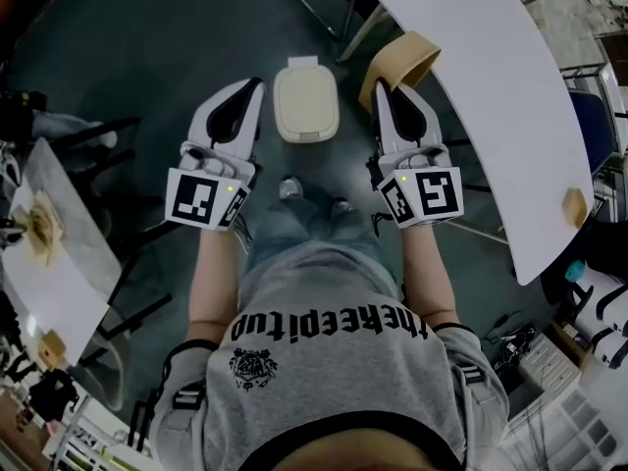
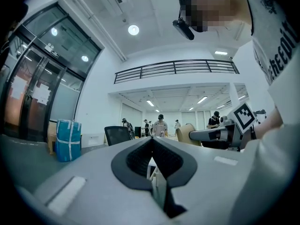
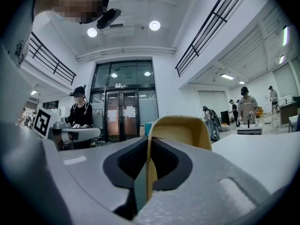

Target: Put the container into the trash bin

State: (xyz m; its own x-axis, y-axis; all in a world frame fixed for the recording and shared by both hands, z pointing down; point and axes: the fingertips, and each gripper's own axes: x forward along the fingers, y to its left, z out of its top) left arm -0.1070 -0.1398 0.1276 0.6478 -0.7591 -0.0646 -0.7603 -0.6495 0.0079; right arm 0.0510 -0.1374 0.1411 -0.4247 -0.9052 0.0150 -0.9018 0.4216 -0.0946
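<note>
- We see a dark floor (image 1: 128, 47) with the cream trash bin (image 1: 305, 101) standing on it.
- Right of the trash bin, a white table (image 1: 491, 106) bears a small tan block (image 1: 574, 207).

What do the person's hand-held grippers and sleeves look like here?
Both the left hand-held gripper and right hand-held gripper have white tapered shells with black padded jaw insets. Each carries a cube with black-and-white square markers and a small green light. The person wears a grey short-sleeved T-shirt.
</note>
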